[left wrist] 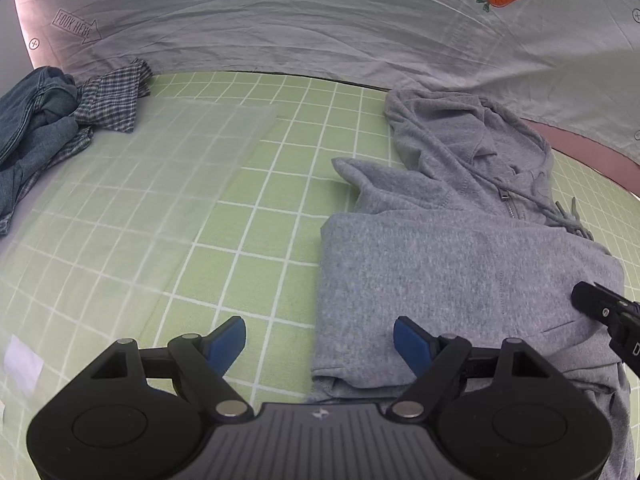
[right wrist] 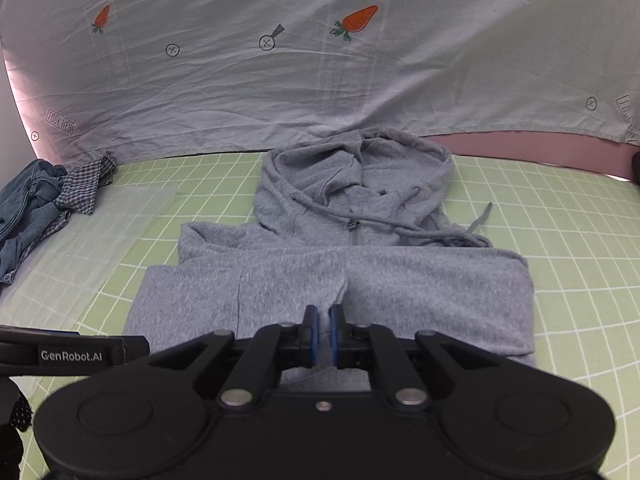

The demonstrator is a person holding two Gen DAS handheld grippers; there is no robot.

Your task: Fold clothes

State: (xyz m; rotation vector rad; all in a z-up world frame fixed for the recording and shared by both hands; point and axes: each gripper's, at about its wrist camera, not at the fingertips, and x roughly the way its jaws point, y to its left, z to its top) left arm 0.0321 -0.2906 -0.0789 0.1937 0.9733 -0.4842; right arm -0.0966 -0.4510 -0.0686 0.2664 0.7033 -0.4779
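**Q:** Blue-padded and black-framed: how does each tool stand?

**A:** The right tool [right wrist: 324,330] has its jaws pressed together on a raised ridge of grey fleece at the near middle of the hoodie [right wrist: 400,292]; a thin strip of the cloth shows between the blue pads. The left tool [left wrist: 320,340] stands spread wide and grips nothing. One of its pads [left wrist: 226,340] hangs over the bare mat, the other over the garment's left edge, near the hem corner.

**Q:** Where does the garment lie?

**A:** The hoodie lies on the green mat [left wrist: 256,216] with white grid lines that covers the counter. Its body is folded into a broad band across the near part. The hood [right wrist: 360,172] lies at the far end, opening upward, with the zip pull [right wrist: 353,228] below it and the drawstrings [right wrist: 444,232] trailing to the right.

**Q:** What surrounds it?

**A:** A translucent sheet [left wrist: 132,184] lies flat on the mat to the left, well apart from the hoodie. Beyond it, at the far left corner, sits a heap of blue denim [left wrist: 32,128] with a checked cloth [left wrist: 112,100] touching it. A pale sheet [right wrist: 280,92] printed with carrots [right wrist: 358,20] and arrow labels hangs behind as a backdrop, a pink surface [right wrist: 520,146] showing below its edge at the right.
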